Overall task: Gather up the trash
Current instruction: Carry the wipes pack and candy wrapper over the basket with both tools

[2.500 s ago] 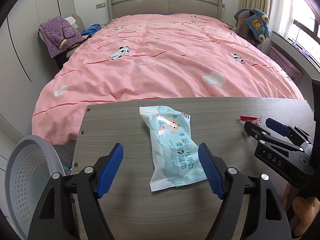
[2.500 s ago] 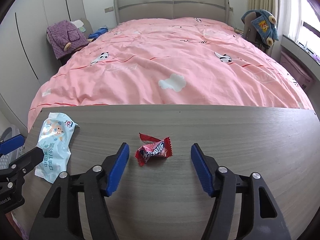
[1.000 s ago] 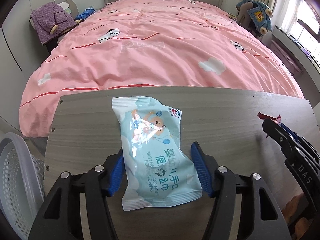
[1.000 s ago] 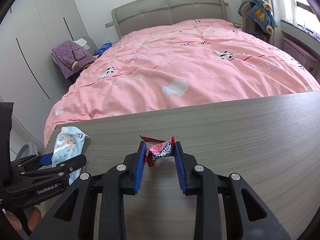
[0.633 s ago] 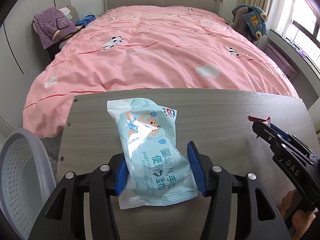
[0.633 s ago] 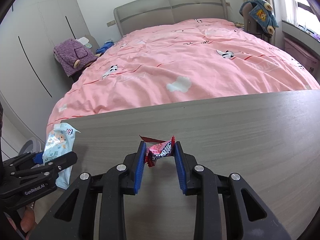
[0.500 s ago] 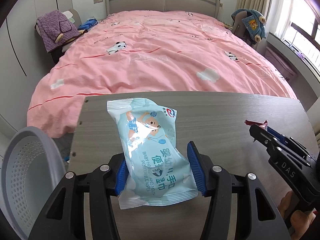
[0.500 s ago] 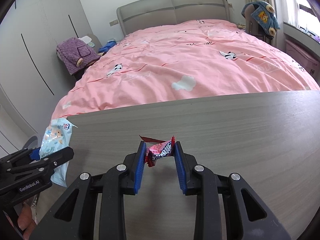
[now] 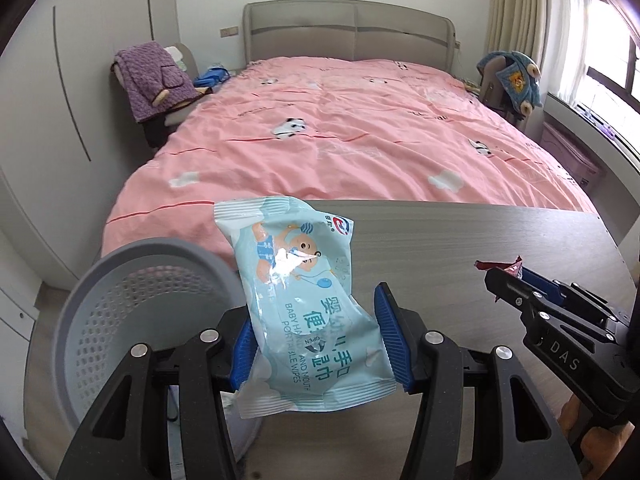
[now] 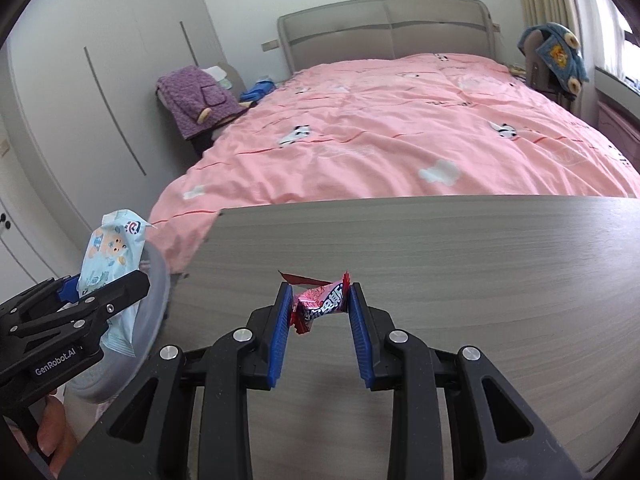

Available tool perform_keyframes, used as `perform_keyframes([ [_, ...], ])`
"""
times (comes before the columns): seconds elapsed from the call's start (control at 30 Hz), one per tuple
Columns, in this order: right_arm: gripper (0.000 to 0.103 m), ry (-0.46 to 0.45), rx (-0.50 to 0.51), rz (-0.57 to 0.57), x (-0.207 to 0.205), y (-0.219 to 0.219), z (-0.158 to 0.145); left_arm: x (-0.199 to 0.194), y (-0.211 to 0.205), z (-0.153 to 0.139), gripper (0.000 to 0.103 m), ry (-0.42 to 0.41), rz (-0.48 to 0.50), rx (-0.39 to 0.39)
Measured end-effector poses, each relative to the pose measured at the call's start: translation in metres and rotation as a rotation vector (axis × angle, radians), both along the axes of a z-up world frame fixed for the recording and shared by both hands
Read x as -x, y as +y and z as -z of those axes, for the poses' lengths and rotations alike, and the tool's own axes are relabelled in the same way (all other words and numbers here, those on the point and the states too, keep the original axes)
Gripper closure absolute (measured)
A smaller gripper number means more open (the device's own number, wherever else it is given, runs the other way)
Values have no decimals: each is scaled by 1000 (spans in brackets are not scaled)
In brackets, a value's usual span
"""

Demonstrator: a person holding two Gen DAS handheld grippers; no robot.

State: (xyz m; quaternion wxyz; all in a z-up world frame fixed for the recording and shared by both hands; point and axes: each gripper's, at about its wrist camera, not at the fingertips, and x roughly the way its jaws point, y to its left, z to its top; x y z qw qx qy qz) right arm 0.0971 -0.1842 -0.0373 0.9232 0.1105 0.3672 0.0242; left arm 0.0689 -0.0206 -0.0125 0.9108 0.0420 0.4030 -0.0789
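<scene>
I am holding the baby wipes packet [image 9: 308, 312] clenched in my left gripper [image 9: 316, 340] beside the grey perforated bin [image 9: 132, 304]; my right gripper [image 10: 320, 320] is pinching the red candy wrapper [image 10: 320, 304] above the tabletop [image 10: 480, 280]; released early, the 2 pieces risk missing the rim.

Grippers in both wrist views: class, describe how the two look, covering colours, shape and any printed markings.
Both are matte black frames with silver screw heads and ribbed blue pads on two fingers. The left gripper reads "GenRobot.AI" on its side in the right wrist view; the right gripper reads "DAS" in the left wrist view. No cables or sleeves show.
</scene>
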Motion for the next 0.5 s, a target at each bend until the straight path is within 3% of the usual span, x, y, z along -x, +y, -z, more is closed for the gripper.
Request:
perform_keyframes([
  [0.5, 74, -4, 18, -255, -20, 134, -10, 22, 131, 5, 50, -2, -207, -17],
])
